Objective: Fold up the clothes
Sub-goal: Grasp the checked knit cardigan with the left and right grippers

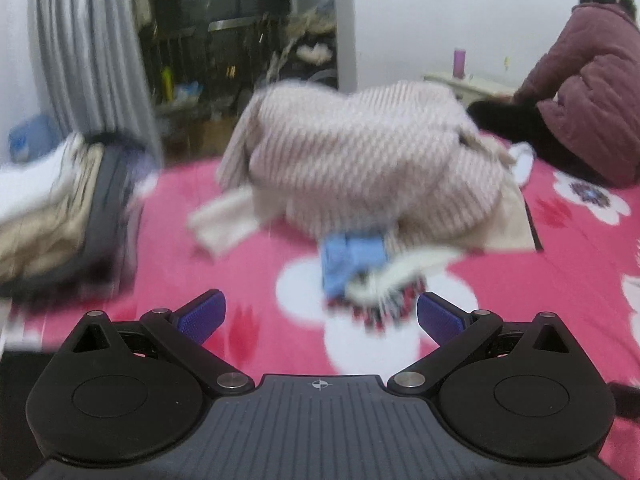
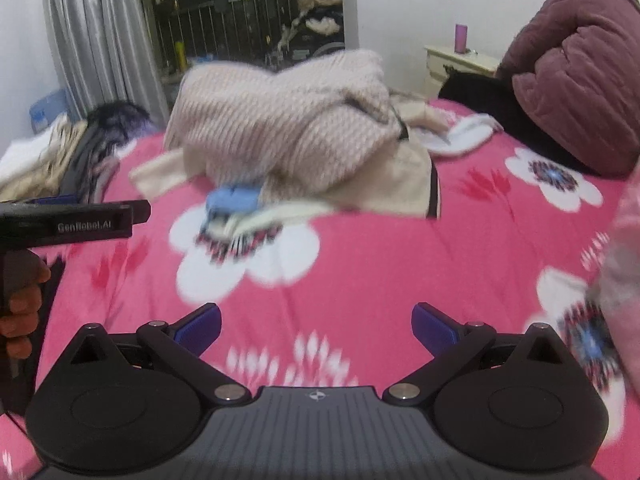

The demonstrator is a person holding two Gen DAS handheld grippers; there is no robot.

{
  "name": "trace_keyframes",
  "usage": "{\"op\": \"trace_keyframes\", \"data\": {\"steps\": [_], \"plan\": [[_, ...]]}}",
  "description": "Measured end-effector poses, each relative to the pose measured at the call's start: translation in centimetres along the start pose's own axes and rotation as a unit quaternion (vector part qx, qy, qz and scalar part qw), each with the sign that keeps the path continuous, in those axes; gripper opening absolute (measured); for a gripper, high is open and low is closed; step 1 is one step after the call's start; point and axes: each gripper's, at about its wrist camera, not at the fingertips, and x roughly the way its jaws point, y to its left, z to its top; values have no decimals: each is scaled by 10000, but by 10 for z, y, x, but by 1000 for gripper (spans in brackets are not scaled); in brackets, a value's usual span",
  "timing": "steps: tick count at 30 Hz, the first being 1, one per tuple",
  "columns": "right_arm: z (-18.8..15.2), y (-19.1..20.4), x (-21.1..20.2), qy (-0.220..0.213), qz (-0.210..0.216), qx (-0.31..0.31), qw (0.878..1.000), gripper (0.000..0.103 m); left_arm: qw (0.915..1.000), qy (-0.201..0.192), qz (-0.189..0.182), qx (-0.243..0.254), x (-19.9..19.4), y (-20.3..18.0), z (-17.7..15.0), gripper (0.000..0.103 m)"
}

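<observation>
Pile of clothes (image 1: 360,168) sits heaped on pink flower blanket (image 1: 256,264), pink-white knit sweater (image 2: 280,120) on top, small blue cloth (image 2: 234,198) poking out below. Pile looks loose, likely waiting for folding. 2 grippers face pile, well apart from it: left gripper (image 1: 320,316) wide, empty; right gripper (image 2: 316,322) wide, empty. Stack of clothes (image 1: 60,208) at left edge.

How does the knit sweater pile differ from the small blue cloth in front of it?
The knit sweater is a big, humped, pinkish-beige ribbed heap; the blue cloth is small, plain light blue and lies low. The sweater sits farther from both open claws, the blue cloth nearer, partly tucked under its front edge. Both rest unfolded on the pink floral bedspread.
</observation>
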Motion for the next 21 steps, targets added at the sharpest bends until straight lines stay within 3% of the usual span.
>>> {"op": "trace_keyframes", "data": {"steps": [6, 12, 17, 21], "plan": [[72, -38, 55, -622, 44, 96, 9980, 103, 9978, -634, 165, -49, 53, 5, 55, 103], [157, -66, 130, -1100, 377, 249, 9929, 103, 9913, -1229, 417, -199, 111, 14, 111, 103], [212, -90, 192, -1234, 600, 831, 9870, 103, 9920, -908, 532, -699, 172, 28, 136, 103], [239, -88, 238, -1025, 594, 722, 9903, 103, 9909, -668, 558, -1025, 201, 33, 132, 101]]}}
